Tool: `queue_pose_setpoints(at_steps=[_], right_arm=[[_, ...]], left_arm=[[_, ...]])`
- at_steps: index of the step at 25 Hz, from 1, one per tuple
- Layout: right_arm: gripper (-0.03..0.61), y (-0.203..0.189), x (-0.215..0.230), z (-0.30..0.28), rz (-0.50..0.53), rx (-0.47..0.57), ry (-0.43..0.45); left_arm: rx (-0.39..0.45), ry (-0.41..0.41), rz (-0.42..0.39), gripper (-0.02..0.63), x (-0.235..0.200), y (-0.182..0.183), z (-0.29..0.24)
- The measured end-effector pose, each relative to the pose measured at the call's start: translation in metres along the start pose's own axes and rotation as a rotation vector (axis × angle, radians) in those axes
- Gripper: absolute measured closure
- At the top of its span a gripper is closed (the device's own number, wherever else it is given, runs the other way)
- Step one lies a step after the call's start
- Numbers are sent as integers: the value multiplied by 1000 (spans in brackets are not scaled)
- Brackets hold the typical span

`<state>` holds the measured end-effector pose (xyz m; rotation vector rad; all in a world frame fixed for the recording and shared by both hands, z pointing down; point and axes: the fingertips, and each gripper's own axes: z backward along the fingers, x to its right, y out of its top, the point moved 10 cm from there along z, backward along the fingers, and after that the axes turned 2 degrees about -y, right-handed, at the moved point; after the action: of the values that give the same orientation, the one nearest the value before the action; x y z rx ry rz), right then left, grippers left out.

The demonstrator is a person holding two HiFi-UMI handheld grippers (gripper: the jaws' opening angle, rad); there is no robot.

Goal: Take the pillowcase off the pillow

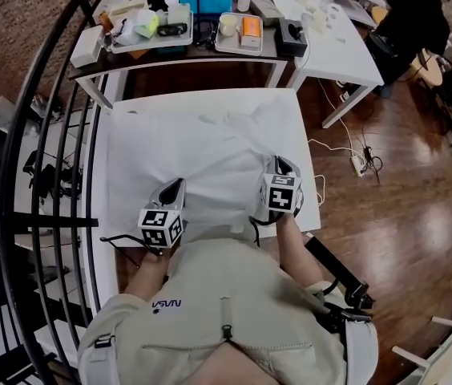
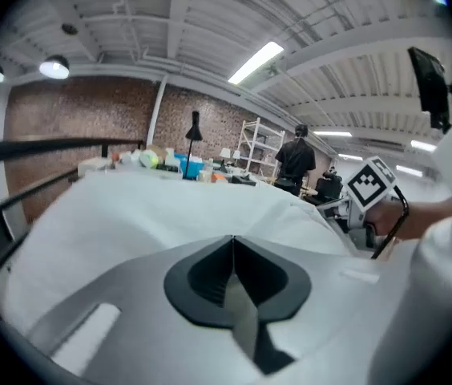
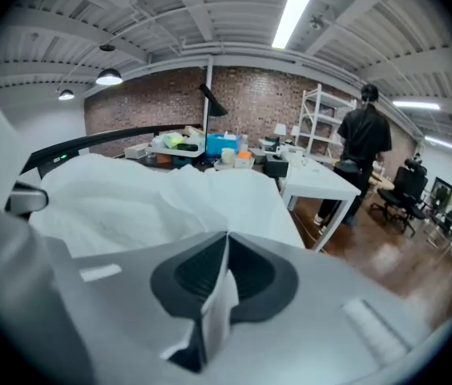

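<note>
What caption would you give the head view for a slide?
From above: left gripper and right gripper both pinch the near edge of a white pillowcase on a white table.

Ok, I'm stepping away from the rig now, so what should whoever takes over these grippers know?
Left gripper: shut, apparently pinching the pillowcase at its near edge.
Right gripper: shut on a white fold of that edge.
The pillowcase lies plump on the white table; no bare pillow shows.
Done: edge gripped. Left: strip the pillowcase off.
</note>
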<state>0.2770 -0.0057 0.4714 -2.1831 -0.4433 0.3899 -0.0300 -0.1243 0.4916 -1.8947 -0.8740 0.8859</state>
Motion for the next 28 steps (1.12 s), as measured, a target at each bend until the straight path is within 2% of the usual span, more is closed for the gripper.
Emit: queue_pose_setpoints(at_steps=[1, 2, 7, 15, 19, 24, 27, 28], right_arm=[[571, -3, -1, -4, 9, -9, 8], [571, -5, -1, -8, 19, -13, 14], [569, -8, 1, -18, 21, -33, 30], [569, -8, 4, -21, -1, -23, 56], [568, 7, 1, -14, 5, 5, 83], [529, 44, -9, 9, -20, 100, 208], [529, 70, -16, 16, 1, 187, 247], [529, 79, -17, 15, 18, 207, 250]], left_arm=[[-16, -12, 52, 604, -6, -11, -9], [-23, -17, 70, 604, -9, -17, -17], [-28, 13, -63, 603, -4, -18, -38], [9, 1, -90, 600, 0, -17, -37], [44, -32, -130, 590, 8, 16, -24], [167, 22, -292, 588, 17, 75, -9], [158, -30, -337, 577, 11, 99, -26], [134, -49, -351, 541, 8, 106, -35]])
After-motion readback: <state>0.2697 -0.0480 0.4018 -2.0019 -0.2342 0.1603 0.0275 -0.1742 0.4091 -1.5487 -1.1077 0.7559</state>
